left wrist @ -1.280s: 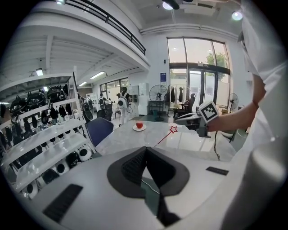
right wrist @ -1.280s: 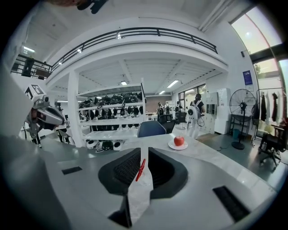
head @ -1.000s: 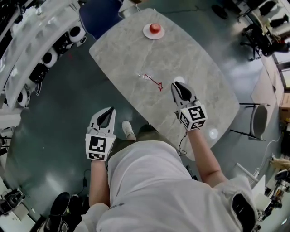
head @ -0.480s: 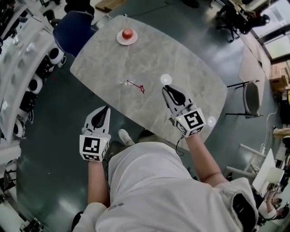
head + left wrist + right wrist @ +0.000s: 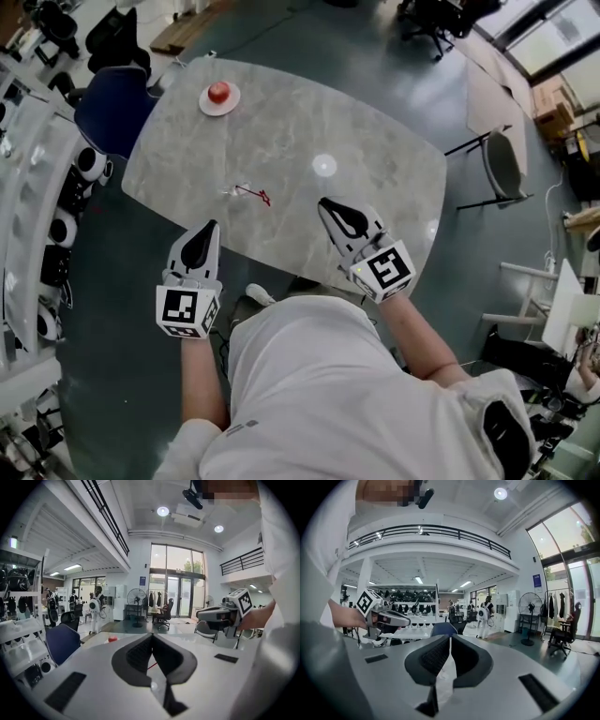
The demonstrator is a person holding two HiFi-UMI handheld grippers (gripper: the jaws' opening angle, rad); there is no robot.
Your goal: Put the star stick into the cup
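Observation:
The star stick (image 5: 253, 194) is a thin red rod with a red star at its right end, lying flat on the grey marble table (image 5: 375, 141). My left gripper (image 5: 208, 226) is shut and empty, held over the floor just off the table's near edge, below and left of the stick. My right gripper (image 5: 325, 202) is shut and empty over the near part of the table, right of the stick. Each shows in the other's view: the right gripper (image 5: 224, 614) and the left gripper (image 5: 384, 617). No cup can be made out; a round white patch (image 5: 324, 166) looks like glare.
A white plate with a red apple (image 5: 218, 94) sits at the table's far left end. A blue chair (image 5: 111, 117) stands beyond that end, a grey chair (image 5: 503, 164) to the right. Shelves of helmets (image 5: 56, 202) line the left side.
Both grippers have drawn back toward the table's near edge, farther from the stick. The head view has swung, so the table sits higher and more to the left.

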